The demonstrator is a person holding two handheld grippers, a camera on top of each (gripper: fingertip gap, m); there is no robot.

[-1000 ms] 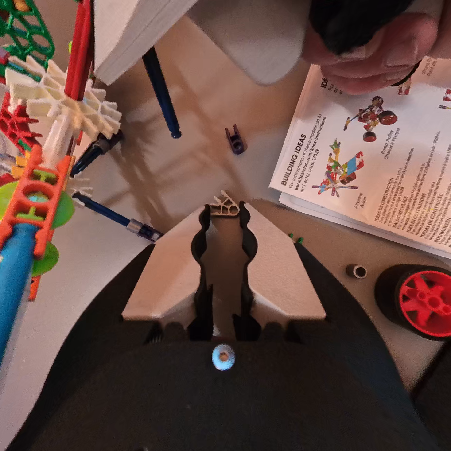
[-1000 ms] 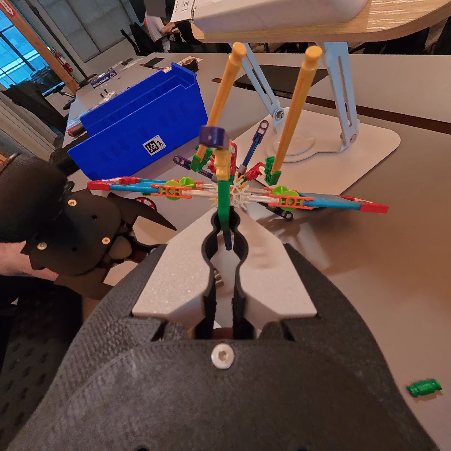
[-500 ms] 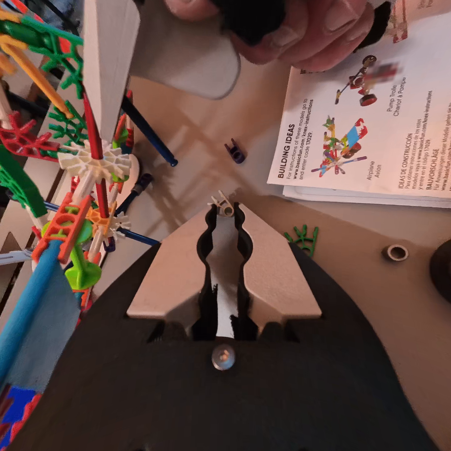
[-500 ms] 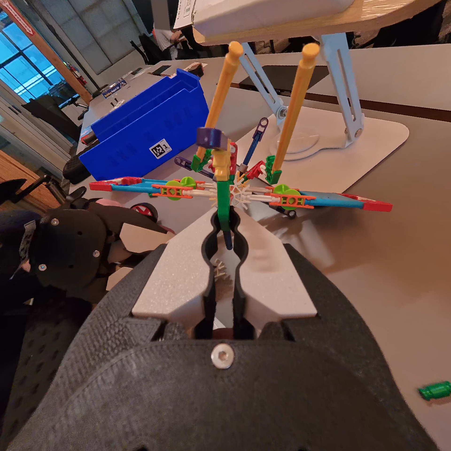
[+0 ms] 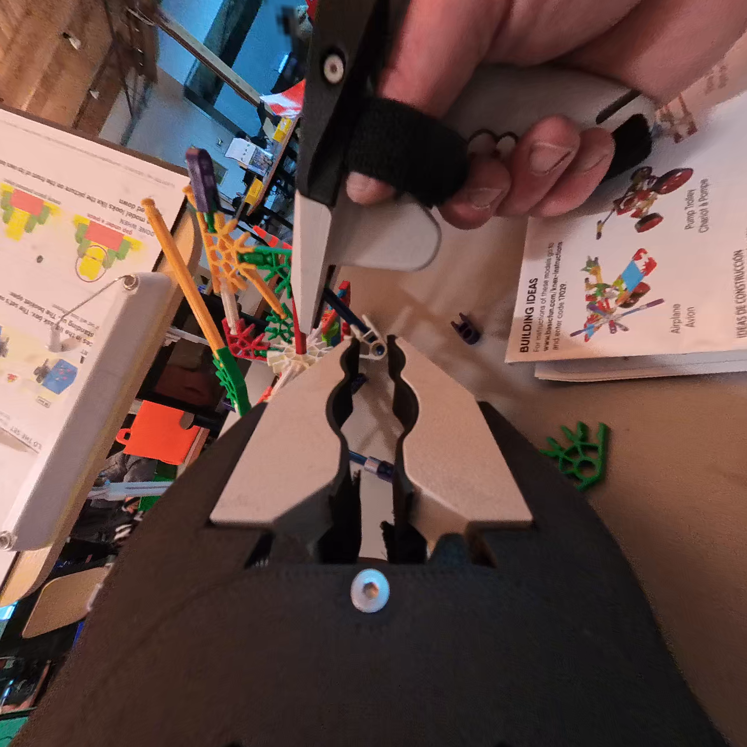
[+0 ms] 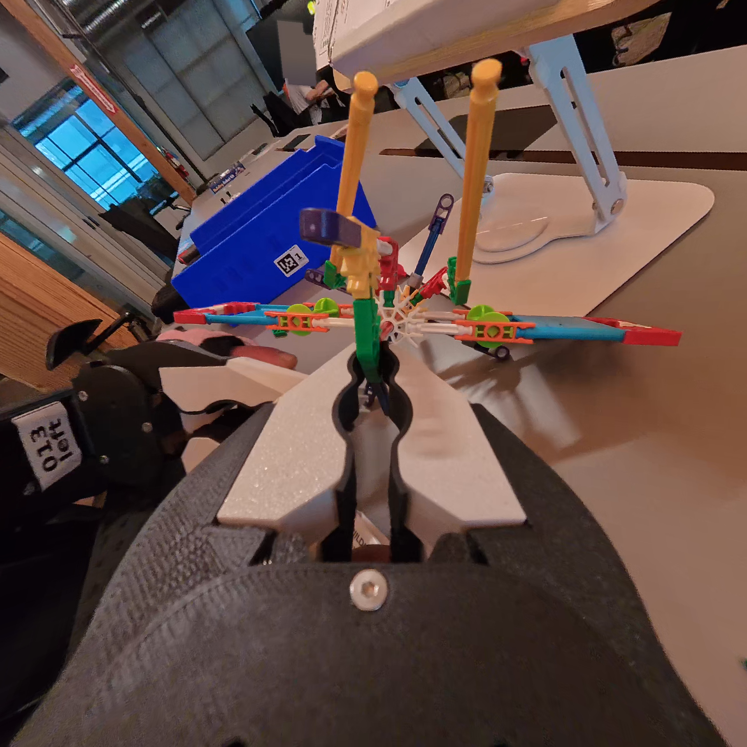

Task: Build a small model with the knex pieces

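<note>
While the right gripper [image 6: 370, 370] clamps the green connector [image 6: 366, 331] at the near end of the toy plane [image 6: 404, 319], the model stands off the counter [image 6: 646, 404], wings level and two yellow rods [image 6: 475, 178] pointing up; the grip at that one connector seems to carry the whole model. The left gripper [image 5: 370, 349] is pinched on a small white connector [image 5: 370, 343], held just beside the plane's white hub [image 5: 295, 357], tips almost touching the right gripper's fingers [image 5: 307, 275]. A hand [image 5: 525, 121] wraps the right gripper's handle.

On the counter: a purple clip [image 5: 465, 329] beyond the left gripper's tips, a leaflet [image 5: 626, 283] at the right, a loose green connector [image 5: 578, 454] nearer. A blue bin [image 6: 258, 246] sits behind the plane's left wing, a white stand [image 6: 586, 202] behind the right wing.
</note>
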